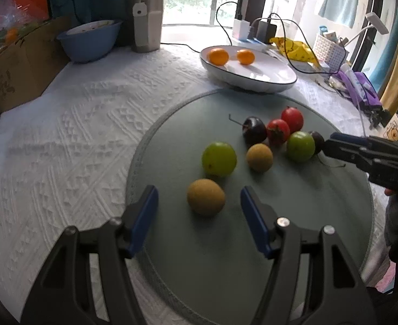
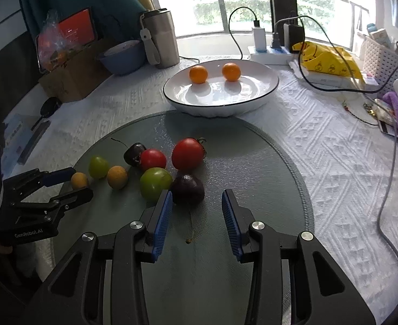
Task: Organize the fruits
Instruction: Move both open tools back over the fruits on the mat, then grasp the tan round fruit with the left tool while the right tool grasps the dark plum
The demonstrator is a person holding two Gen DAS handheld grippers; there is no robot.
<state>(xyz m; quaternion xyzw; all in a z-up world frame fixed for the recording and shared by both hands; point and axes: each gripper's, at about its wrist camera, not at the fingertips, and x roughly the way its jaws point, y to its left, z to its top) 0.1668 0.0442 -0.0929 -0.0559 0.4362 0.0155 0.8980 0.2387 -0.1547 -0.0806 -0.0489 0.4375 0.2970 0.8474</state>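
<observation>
Left hand-held gripper (image 1: 199, 203), jaws spread, empty: round tan-brown fruit (image 1: 206, 197) lies between its fingertips. Right hand-held gripper (image 2: 196, 205), spread: dark purple fruit (image 2: 188, 189) just ahead-left.

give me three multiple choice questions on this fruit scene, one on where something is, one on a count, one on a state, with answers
1. Where are the two oranges?
A. in the white dish
B. on the round grey mat
C. in the blue bowl

2. How many green fruits lie on the mat?
A. one
B. two
C. four

3. What state are the left tongs in?
A. shut on a red tomato
C. shut on nothing
B. open, with a brown fruit between the tips

Answers:
1. A, both oranges sit inside the white dish behind the mat.
2. B, one green fruit is by the dark plum and another green fruit is further left.
3. B, the blue pads stand apart on either side of the brown fruit without pressing it.
</observation>
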